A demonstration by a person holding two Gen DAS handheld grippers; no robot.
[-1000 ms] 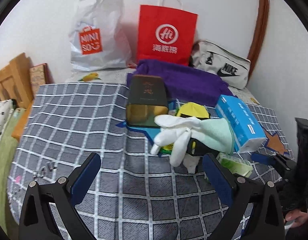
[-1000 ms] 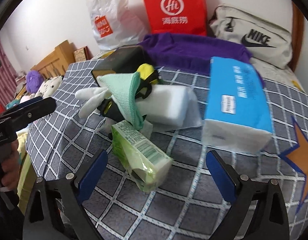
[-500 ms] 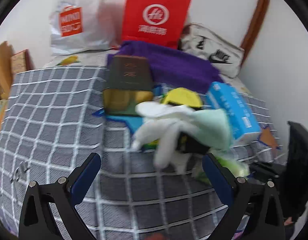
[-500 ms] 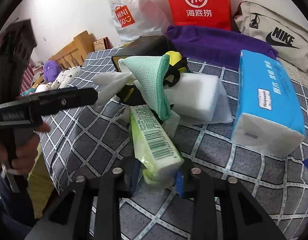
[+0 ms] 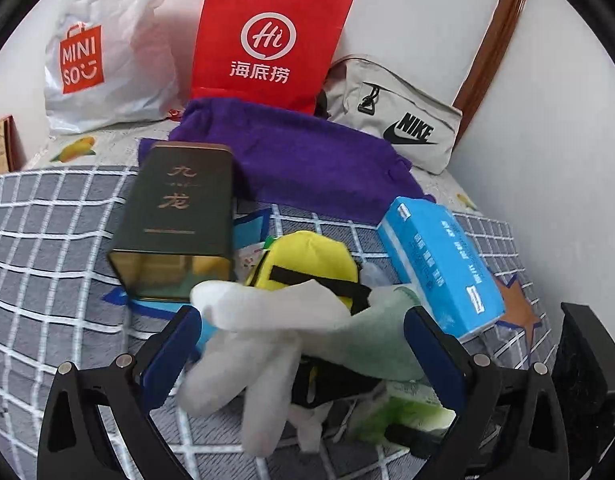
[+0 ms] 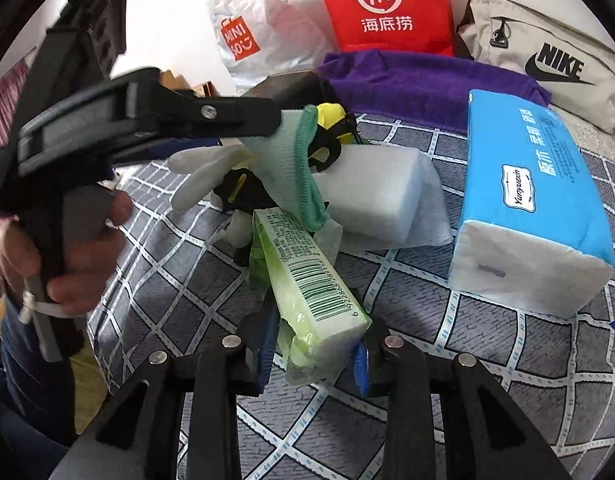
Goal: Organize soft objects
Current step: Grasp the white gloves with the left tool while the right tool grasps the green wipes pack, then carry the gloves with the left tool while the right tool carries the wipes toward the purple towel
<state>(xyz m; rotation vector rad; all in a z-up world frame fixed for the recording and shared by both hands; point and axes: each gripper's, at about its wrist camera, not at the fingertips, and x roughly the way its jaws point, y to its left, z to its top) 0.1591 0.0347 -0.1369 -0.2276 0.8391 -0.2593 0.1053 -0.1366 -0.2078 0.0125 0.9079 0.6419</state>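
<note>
A white glove with a mint-green cuff [image 5: 267, 336] [image 6: 283, 164] lies on a yellow and black soft toy [image 5: 303, 264] [image 6: 331, 120]. My left gripper [image 5: 303, 356] is open, its jaws on either side of the glove. My right gripper [image 6: 313, 356] is shut on a green pack of tissues [image 6: 307, 284], which also shows low in the left wrist view [image 5: 399, 412]. A white soft block [image 6: 379, 196] and a blue tissue pack [image 6: 527, 184] [image 5: 439, 264] lie beside the pile on the grey checked blanket [image 6: 447, 344].
A dark tin box [image 5: 175, 220] stands behind the pile. A purple cloth [image 5: 307, 160], a red paper bag [image 5: 267, 40], a white Miniso bag [image 5: 95, 52] and a grey Nike bag [image 5: 395, 120] line the wall. The blanket's edge drops off at the left [image 6: 103, 344].
My left gripper has moved forward until its jaws flank the glove. My right gripper closed on the green tissue pack and now holds it.
</note>
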